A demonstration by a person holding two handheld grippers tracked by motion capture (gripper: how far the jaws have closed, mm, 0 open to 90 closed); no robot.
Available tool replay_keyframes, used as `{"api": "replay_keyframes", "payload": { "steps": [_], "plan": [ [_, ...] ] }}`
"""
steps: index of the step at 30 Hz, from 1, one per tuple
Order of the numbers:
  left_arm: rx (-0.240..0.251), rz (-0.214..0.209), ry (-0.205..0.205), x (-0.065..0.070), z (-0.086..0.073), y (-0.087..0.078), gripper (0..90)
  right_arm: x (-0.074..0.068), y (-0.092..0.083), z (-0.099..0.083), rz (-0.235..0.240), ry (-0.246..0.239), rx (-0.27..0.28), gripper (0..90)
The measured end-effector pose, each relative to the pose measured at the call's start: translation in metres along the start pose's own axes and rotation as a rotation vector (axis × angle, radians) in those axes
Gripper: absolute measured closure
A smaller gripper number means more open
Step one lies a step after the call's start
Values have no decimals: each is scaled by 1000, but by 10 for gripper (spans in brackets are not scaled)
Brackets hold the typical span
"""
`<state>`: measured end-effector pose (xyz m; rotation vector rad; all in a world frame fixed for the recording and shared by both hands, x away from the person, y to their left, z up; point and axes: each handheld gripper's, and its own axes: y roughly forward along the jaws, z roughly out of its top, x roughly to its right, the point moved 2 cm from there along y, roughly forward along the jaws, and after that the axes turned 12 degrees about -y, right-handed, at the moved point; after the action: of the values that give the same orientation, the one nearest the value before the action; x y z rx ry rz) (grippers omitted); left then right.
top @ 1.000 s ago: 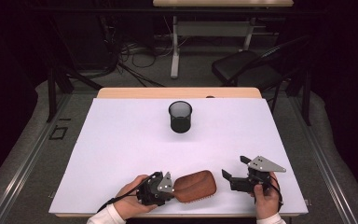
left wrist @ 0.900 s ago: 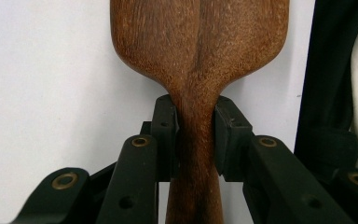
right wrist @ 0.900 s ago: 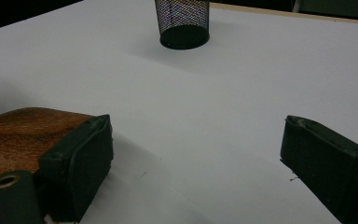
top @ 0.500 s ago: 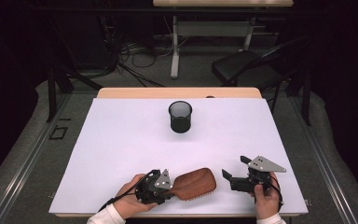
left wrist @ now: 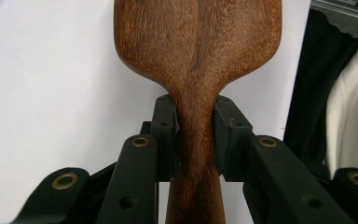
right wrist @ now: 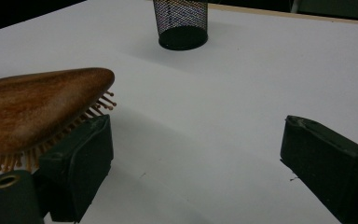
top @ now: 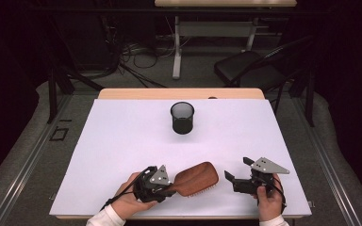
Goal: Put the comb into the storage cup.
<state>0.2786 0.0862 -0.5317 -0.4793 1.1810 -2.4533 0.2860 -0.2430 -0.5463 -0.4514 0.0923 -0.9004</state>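
A wooden hairbrush [top: 198, 178] lies out over the near edge of the white table [top: 122, 141], bristles down and its head pointing right. My left gripper [top: 167, 188] is shut on its narrow handle; in the left gripper view both pads [left wrist: 165, 126] press the handle of the brush [left wrist: 196, 42]. My right gripper [top: 236, 168] rests just right of the brush head, open, with nothing between its jaws. In the right gripper view the brush head [right wrist: 37, 107] hangs above the left jaw of the open right gripper [right wrist: 196, 154].
A black mesh cup [top: 182, 117] stands upright at the table's middle, toward the far side, also seen as the cup [right wrist: 182, 23] ahead of the right gripper. A black chair [top: 250, 70] and cables sit on the floor beyond the table.
The brush head has shifted slightly up and away in the high view, carried by the left gripper. The right gripper has stayed still.
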Motion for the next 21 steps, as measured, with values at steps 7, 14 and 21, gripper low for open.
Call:
{"api": "replay_keyframes", "payload": {
  "steps": [7,14,21],
  "plan": [
    [19,28,-28,-4,3,-5,724,0,1,0,-1,-2,4,90],
    [42,45,-62,-7,7,-8,724,-1,1,0,0,1,-2,90],
    [81,67,-112,-12,15,-12,723,-1,2,-1,1,3,-2,90]
  ]
}}
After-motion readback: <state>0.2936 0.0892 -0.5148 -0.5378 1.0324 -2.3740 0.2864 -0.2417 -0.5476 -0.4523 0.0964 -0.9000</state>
